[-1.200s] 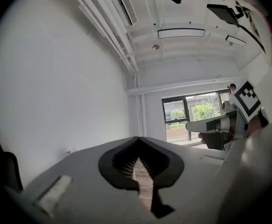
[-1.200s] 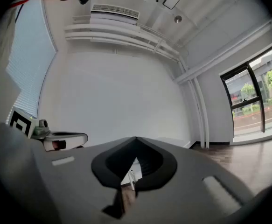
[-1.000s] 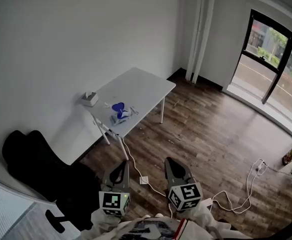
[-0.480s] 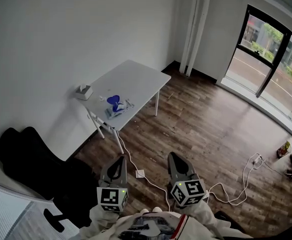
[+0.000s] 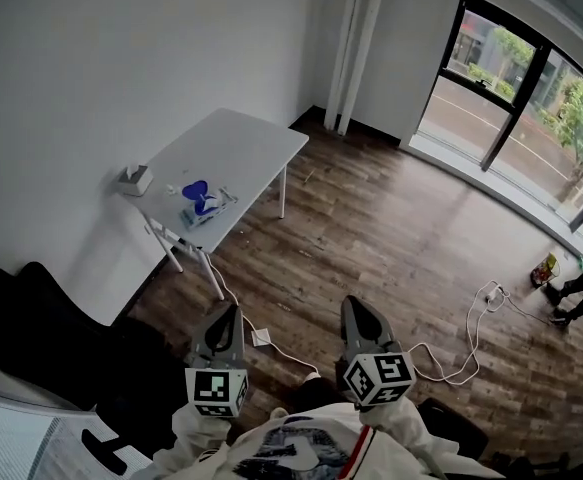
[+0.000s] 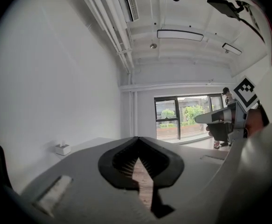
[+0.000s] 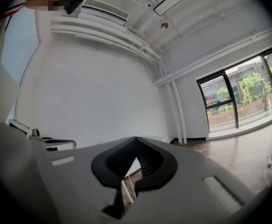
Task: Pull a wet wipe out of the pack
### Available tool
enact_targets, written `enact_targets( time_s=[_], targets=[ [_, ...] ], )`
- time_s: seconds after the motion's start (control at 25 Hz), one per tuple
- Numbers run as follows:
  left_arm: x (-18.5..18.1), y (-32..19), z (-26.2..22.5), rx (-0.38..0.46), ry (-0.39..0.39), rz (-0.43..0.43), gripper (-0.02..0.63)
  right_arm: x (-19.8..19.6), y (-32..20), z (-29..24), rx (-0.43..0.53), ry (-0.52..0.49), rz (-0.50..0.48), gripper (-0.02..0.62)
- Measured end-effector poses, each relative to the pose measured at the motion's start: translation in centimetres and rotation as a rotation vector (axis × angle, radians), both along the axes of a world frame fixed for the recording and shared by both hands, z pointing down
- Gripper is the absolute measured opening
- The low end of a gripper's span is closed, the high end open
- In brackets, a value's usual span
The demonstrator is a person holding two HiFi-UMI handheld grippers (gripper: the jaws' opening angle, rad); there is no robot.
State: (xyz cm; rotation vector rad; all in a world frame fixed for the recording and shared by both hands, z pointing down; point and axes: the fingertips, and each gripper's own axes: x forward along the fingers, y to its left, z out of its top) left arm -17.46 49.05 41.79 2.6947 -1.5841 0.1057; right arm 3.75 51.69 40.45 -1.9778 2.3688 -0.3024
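The white table [image 5: 241, 153] stands far off by the left wall. On its near end lies a small pale pack [image 5: 197, 216] with a blue thing [image 5: 199, 190] on it; whether it is the wet wipes pack I cannot tell at this distance. My left gripper [image 5: 225, 311] and right gripper [image 5: 355, 305] are held close to my body over the wood floor, both pointing level towards the room. Each one's jaws meet at the tip with nothing between them, as the left gripper view [image 6: 136, 139] and the right gripper view [image 7: 136, 140] show.
A small white box [image 5: 133, 179] sits at the table's left corner, also in the left gripper view [image 6: 62, 149]. A black chair [image 5: 31, 318] stands at the left. White cables [image 5: 461, 368] and a plug block [image 5: 262, 338] lie on the floor. A person [image 5: 581, 288] stands by the window at far right.
The head view has swung right, so the table has slid left in the picture. Both grippers stay shut and near my body; the right one has shifted a little.
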Motion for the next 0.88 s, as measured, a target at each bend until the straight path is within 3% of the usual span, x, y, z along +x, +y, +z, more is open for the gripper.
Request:
enact_targets(
  time_s=[0.4, 0.88],
  targets=[
    [7.7, -4.8, 0.5, 0.014, -0.027, 0.119, 0.005, 7.4, -2.4, 1.3, -0.002, -0.006, 0.128, 0.005],
    [23.7, -14.8, 0.3, 0.008, -0.054, 0.255, 0.005, 21.8, -10.1, 2.2, -0.027, -0.042, 0.231, 0.005]
  ],
)
